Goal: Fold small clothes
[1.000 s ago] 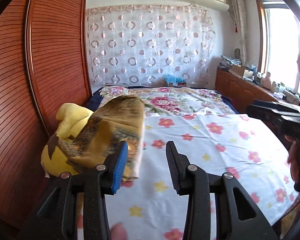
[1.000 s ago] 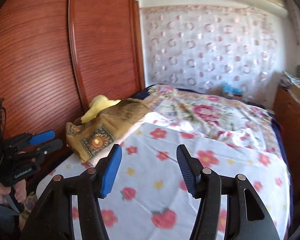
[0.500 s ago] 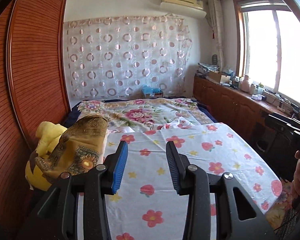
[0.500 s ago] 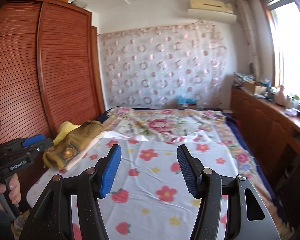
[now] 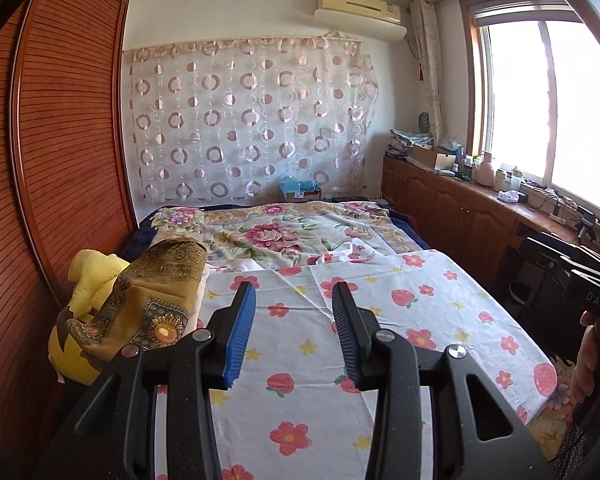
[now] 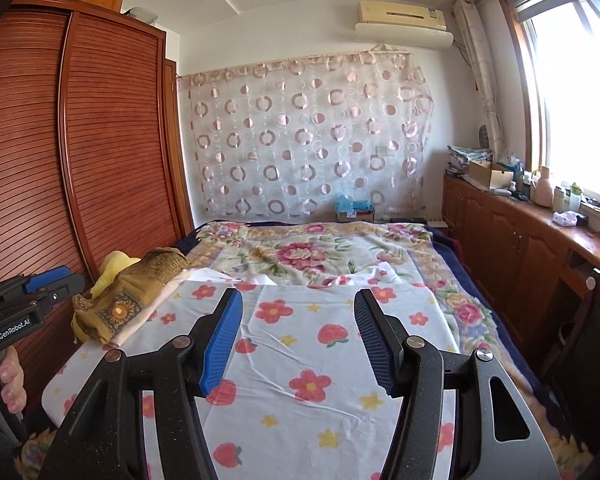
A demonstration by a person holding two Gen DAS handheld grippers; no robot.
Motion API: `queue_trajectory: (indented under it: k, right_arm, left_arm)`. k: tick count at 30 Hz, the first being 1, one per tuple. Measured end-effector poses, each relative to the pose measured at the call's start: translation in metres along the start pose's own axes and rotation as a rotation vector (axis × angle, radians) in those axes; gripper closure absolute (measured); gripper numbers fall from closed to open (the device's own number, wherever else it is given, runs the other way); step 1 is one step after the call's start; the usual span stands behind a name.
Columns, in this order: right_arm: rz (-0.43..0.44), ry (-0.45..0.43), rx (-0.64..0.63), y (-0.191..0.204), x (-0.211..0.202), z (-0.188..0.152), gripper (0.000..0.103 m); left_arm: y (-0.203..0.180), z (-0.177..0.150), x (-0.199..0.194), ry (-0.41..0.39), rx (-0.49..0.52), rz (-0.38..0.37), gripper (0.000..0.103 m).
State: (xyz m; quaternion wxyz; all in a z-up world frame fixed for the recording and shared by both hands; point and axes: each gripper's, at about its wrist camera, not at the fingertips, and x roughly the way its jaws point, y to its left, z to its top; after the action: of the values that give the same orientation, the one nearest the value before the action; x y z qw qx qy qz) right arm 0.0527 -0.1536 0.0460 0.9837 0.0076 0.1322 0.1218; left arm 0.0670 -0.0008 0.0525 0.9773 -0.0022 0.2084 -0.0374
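Note:
A brown-gold patterned cloth [image 5: 152, 292] lies folded over a yellow plush toy [image 5: 88, 276] at the bed's left edge, beside the wardrobe; the right wrist view shows the same cloth [image 6: 136, 292] on the left. My left gripper [image 5: 292, 308] hangs open above the flowered white sheet [image 5: 380, 320], nothing between its fingers, with the cloth off to its left. My right gripper [image 6: 298, 320] is open over the sheet [image 6: 308, 360] as well, wider, and holds nothing. Each hand-held tool shows at the edge of the other view.
A red-brown slatted wardrobe [image 5: 60, 160] lines the left side. A floral blanket [image 5: 284, 232] covers the far half of the bed. A wooden cabinet [image 6: 512, 248] with bottles and boxes runs under the window on the right. A ringed curtain hangs on the back wall.
Both grippers drew back from the bed and tilted up, so more of the room and ceiling shows. The folded cloth now lies farther away, to the left. Jaws kept their width.

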Motion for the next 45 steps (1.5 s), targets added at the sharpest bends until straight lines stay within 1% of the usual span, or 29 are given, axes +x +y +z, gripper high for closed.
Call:
queue_trajectory:
  k: [6, 12, 45]
  right_arm:
    - [0.002, -0.001, 0.003, -0.003, -0.009, -0.003, 0.043]
    - [0.002, -0.002, 0.002, -0.010, -0.009, 0.000, 0.043]
    - [0.009, -0.001, -0.002, -0.023, -0.015, 0.003, 0.043]
  left_arm:
    - [0.000, 0.000, 0.000, -0.002, 0.001, 0.003, 0.062]
    - [0.001, -0.001, 0.000, -0.001, 0.001, -0.001, 0.062]
    - [0.001, -0.003, 0.000, -0.006, 0.002, 0.001, 0.062]
